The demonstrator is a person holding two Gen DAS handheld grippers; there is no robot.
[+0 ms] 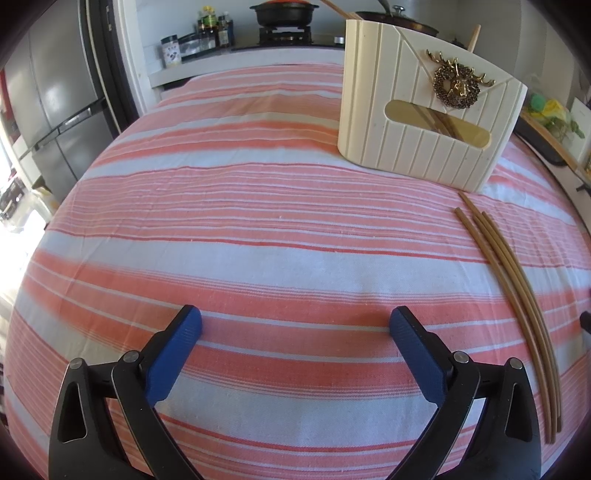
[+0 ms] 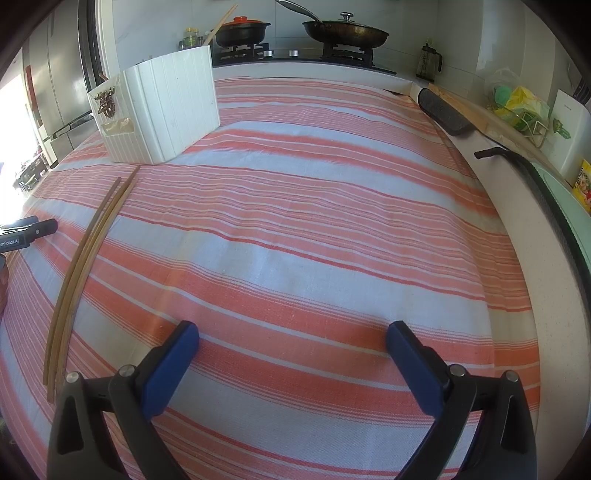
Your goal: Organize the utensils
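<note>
Several brown chopsticks (image 1: 517,291) lie side by side on the striped cloth, right of my left gripper (image 1: 295,325), which is open and empty. In the right wrist view the chopsticks (image 2: 85,251) lie to the left of my right gripper (image 2: 291,338), also open and empty. A cream ribbed utensil holder (image 1: 424,122) with a gold deer ornament stands upright beyond the chopsticks; chopsticks show through its window. It also shows in the right wrist view (image 2: 166,110) at the back left.
The red-and-white striped cloth (image 2: 295,203) covers the table. A stove with a black pot (image 2: 242,31) and a frying pan (image 2: 345,33) stands behind. A fridge (image 1: 55,110) is at the left. The counter edge (image 2: 517,221) and clutter run along the right.
</note>
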